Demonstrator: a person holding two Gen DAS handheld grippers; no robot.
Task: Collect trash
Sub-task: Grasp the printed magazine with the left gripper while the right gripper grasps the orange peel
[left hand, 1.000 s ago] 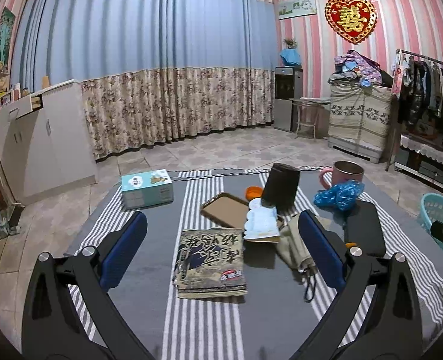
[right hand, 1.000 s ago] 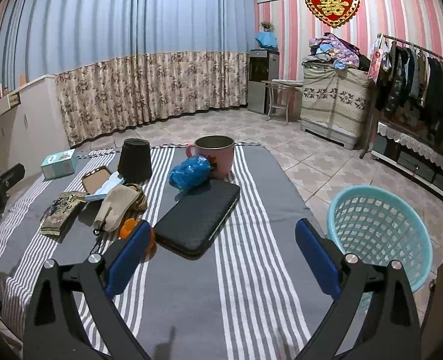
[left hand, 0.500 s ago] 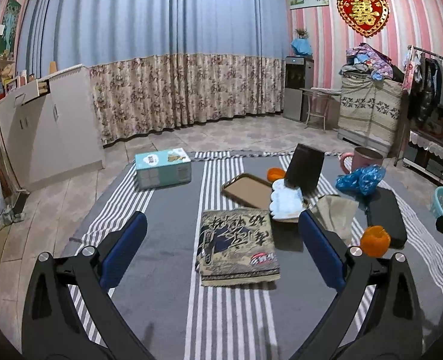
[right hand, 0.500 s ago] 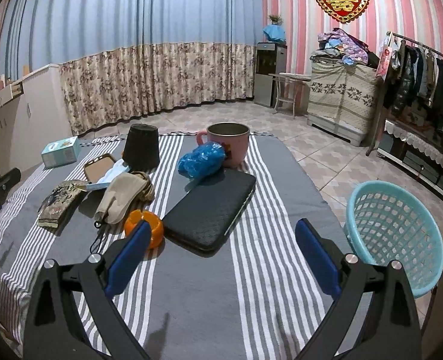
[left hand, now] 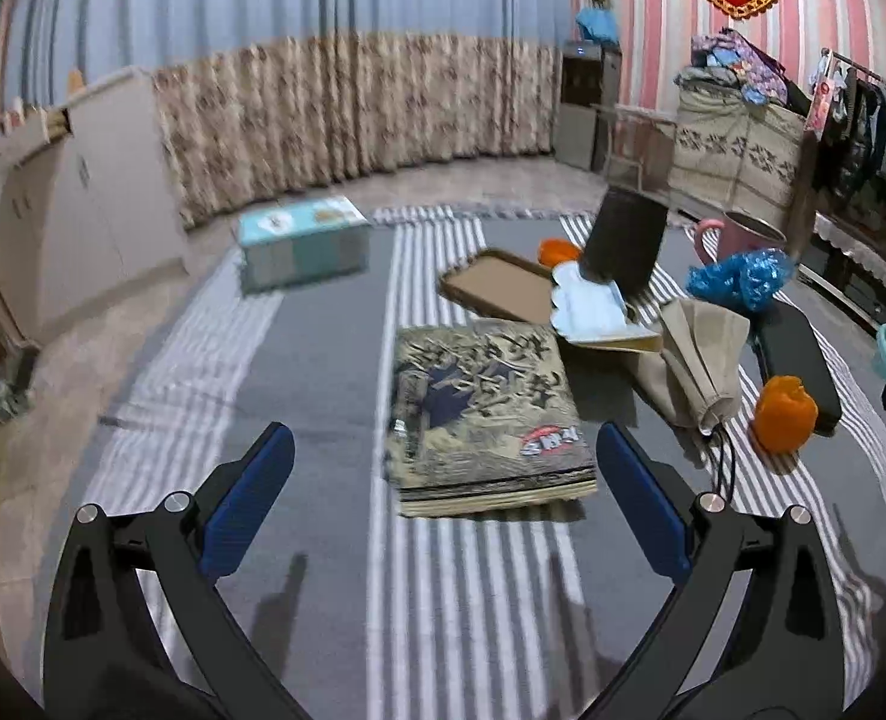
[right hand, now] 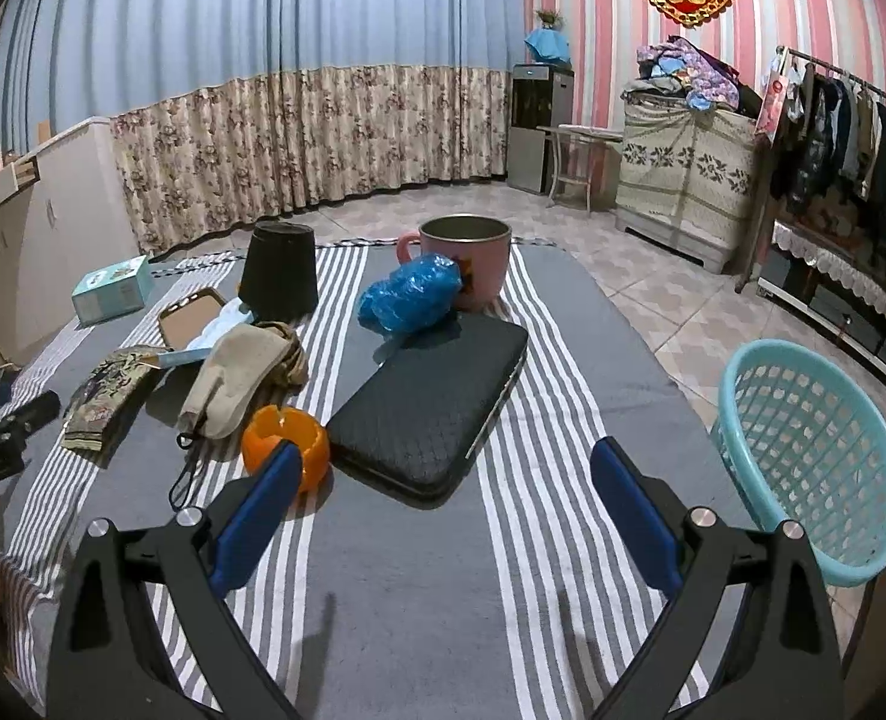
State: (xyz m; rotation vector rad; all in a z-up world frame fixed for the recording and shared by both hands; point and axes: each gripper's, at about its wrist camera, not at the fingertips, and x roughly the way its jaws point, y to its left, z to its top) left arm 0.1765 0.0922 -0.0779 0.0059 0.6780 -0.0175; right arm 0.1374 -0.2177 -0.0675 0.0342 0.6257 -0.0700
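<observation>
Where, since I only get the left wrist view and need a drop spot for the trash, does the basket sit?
Observer: The right wrist view shows the turquoise basket off the table, beside its right edge.
Operator: Is anything in it yet?
Observer: No. The part of the inside I can see through the open mesh is bare.
Operator: Is the right gripper free to pick something up?
Observer: Yes. The right gripper is open and holds nothing. The orange peel lies just beyond its left finger, next to the black case.
</observation>
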